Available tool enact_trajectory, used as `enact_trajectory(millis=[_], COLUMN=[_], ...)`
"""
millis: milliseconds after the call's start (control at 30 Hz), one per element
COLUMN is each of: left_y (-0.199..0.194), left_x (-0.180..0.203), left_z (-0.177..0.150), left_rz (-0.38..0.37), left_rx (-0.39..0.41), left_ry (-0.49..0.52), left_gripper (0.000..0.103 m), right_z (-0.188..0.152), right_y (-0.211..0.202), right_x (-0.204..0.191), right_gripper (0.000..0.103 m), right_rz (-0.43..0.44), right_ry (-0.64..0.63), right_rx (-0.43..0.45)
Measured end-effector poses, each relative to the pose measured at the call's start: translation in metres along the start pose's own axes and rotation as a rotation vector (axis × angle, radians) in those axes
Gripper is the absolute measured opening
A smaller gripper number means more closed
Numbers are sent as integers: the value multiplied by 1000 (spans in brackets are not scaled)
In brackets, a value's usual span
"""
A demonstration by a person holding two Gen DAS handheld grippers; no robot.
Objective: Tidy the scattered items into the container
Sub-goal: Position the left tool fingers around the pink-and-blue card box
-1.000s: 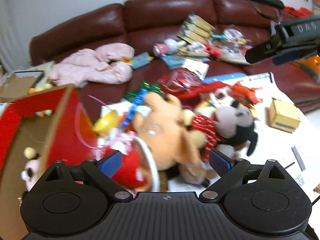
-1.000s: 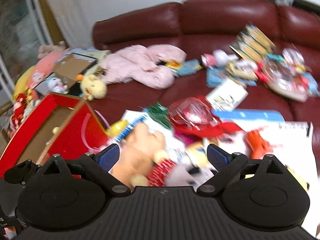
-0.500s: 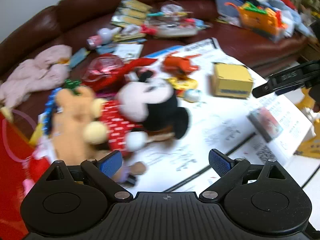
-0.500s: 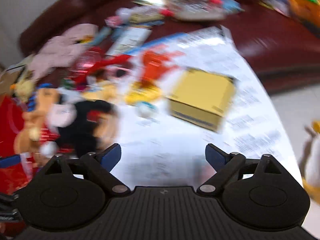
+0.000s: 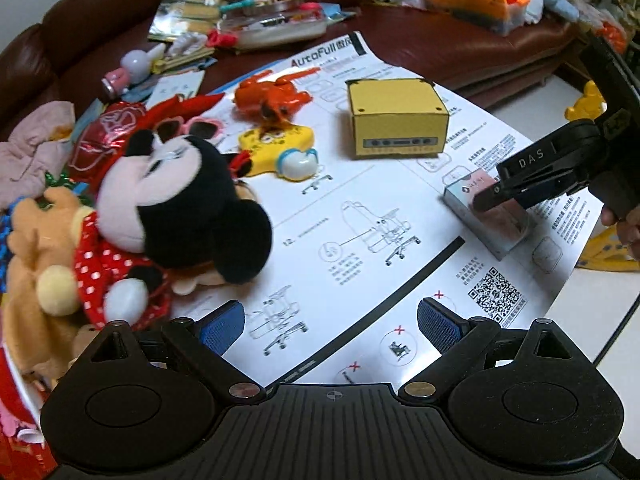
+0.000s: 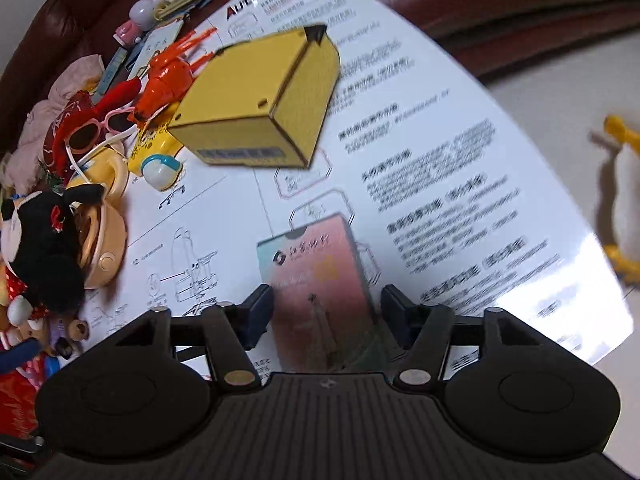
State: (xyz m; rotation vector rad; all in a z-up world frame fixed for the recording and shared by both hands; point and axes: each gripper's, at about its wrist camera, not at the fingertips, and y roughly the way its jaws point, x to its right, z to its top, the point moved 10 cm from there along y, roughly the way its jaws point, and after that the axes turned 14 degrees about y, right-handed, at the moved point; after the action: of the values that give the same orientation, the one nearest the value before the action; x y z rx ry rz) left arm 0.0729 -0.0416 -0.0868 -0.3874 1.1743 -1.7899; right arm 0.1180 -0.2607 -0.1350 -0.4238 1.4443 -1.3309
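Right tongs (image 6: 326,312) gaping wide, straddling pink card box (image 6: 316,276) lying on instruction sheet (image 6: 440,160); left tongs (image 5: 330,320) hovering wide, holding nothing, beside Minnie plush (image 5: 172,200).

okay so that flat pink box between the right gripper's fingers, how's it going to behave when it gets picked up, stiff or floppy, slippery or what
The pink box looks like thin cardboard with crisp edges, so probably stiff and light. Its glossy face may be slightly slippery. It lies flat on the instruction sheet, so it shouldn't roll; the open right gripper straddles it.
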Motion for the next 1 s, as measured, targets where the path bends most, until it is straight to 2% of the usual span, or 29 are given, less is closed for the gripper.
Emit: enact_trajectory(millis=[67, 200, 267, 467, 667, 900, 1000], left_y=[6, 19, 25, 42, 62, 84, 91], left_x=[5, 20, 27, 50, 82, 88, 88], left_z=[3, 12, 16, 35, 57, 62, 63], left_rz=[-9, -28, -35, -63, -120, -132, -124], left_rx=[-3, -12, -14, -4, 9, -20, -30], left_ry=[8, 52, 74, 169, 270, 260, 262], left_gripper=[99, 99, 99, 99, 99, 99, 94], right_z=[-2, -21, -26, 2, 4, 2, 2], right_y=[1, 6, 5, 1, 8, 8, 8], right_x=[-3, -24, -35, -23, -13, -14, -15], right_gripper=[65, 64, 64, 64, 64, 64, 64], right_rz=[13, 106, 143, 122, 118, 129, 140], right_ry=[3, -8, -36, 10, 47, 48, 51], right_rx=[-11, -100, -110, -44, -62, -75, -83])
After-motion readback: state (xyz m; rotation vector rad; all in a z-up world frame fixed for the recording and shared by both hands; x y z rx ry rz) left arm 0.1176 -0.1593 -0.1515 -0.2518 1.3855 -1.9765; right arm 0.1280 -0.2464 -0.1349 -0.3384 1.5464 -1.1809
